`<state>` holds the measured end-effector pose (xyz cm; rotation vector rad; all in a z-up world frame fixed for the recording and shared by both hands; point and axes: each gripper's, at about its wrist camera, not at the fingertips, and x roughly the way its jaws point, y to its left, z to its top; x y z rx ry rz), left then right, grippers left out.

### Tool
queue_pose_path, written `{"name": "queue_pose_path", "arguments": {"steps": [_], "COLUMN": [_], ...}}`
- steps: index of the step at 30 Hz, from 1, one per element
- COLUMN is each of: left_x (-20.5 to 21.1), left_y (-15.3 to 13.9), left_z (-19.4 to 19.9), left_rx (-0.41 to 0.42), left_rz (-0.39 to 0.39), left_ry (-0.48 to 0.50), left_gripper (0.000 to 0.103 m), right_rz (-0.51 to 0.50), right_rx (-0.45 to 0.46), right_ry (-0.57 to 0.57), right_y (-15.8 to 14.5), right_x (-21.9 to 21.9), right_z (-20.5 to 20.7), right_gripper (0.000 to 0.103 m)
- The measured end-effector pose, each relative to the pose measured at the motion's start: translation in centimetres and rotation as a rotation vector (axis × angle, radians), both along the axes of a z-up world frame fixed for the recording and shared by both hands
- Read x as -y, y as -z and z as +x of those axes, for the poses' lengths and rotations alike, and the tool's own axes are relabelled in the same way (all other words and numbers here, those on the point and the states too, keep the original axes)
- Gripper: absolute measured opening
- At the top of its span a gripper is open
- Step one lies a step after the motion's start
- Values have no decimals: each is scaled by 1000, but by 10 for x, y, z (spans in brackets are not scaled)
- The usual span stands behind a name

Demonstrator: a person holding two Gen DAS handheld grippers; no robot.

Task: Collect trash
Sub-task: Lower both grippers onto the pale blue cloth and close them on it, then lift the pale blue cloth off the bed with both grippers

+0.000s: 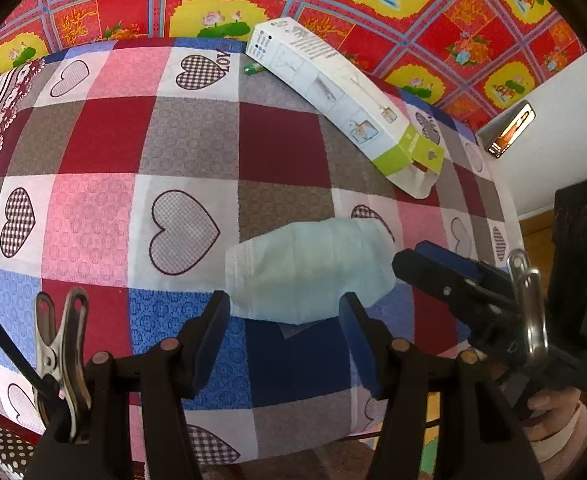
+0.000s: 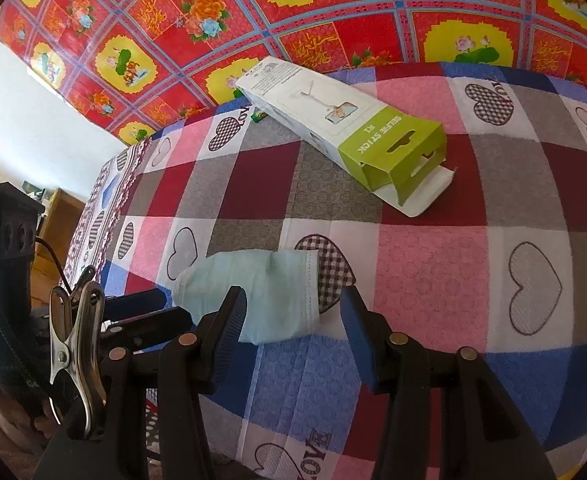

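Printed matter: the white carton [image 2: 345, 136] with a lime-green end reads "SELFIE STICK" on the green band, with a smaller mark beside it that looks like "R1"; line drawings of the stick run along its white faces, and the finer text is too small to read. Its green end flap stands open. The patchwork cloth [image 1: 105, 216] covering the counter carries checked hearts, several lettered "LOVE".

Trash items: a pale blue face mask [image 1: 309, 272], pleated and stitched along its short edge, lies crumpled on the cloth near the counter's near edge, across a white and a blue square. The carton lies flat farther back, well apart from the mask. A small green object [image 1: 253, 69] rests just beside the carton's far end; its kind cannot be told.

Left gripper [image 1: 285, 316]: jaws about half open, holding nothing, poised at the mask's near edge. Right gripper [image 2: 293, 320]: jaws likewise about half open and empty, with the mask's end lying between and just beyond the tips. Behind the counter is a red and yellow floral sheet [image 2: 333, 8].
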<state>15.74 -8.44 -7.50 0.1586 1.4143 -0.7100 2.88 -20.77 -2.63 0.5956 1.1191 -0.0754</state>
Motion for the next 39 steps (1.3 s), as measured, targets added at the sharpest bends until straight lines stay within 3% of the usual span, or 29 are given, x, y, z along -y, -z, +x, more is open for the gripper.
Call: {"name": "queue_pose_path", "arguments": {"steps": [15, 27, 28, 30, 32, 35, 39], "left_x": [4, 5, 6, 5, 6, 3, -3], "left_y": [18, 23, 23, 23, 24, 26, 25], "left_z": [0, 1, 1, 1, 1, 2, 3], "left_rx": [-22, -21, -17, 6, 8, -11, -23], "left_rz": [13, 10, 9, 26, 26, 11, -9], "left_ry": [1, -30, -30, -42, -42, -54, -66], "left_gripper": [59, 58, 56, 36, 29, 21, 17], "right_rz": [33, -4, -10, -26, -28, 10, 13], "right_rx": [-40, -28, -29, -32, -36, -38, -25], "right_ry": [-12, -16, -17, -19, -7, 11, 10], "right_y": [21, 22, 22, 23, 23, 27, 26], "right_x": [-4, -8, -8, -9, -7, -4, -9], "right_z": [9, 8, 8, 8, 7, 5, 5], "right_gripper": [51, 48, 46, 39, 31, 16, 9]}}
